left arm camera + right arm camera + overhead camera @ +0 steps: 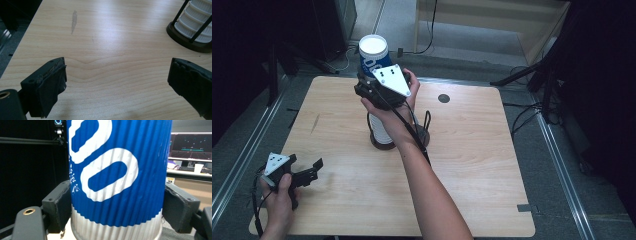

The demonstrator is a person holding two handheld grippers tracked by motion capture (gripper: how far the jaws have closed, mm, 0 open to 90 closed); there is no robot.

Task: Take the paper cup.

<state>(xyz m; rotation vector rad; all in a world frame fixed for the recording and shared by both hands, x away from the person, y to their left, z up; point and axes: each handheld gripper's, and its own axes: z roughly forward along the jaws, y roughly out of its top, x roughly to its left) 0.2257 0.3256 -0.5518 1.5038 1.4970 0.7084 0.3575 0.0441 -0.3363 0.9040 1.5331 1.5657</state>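
The right hand-held gripper [373, 75] clamps a blue cup [374, 55] above the cup stack [381, 131]; lift straight up (left hand-held gripper [309, 172] idles wide open, empty).

Bare table [472, 165] lies open all round; only the central cup rack [384, 132] blocks passage.

You have one blue-and-white ribbed paper cup [374, 54] in hand. One dark wire cup-holder stand [424, 131] sits on the table, holding one stack of white ribbed cups [379, 131]; count within the stack can't be told. Two black two-jaw grippers: left gripper [311, 169], right gripper [373, 83]. One light wooden table [472, 165].
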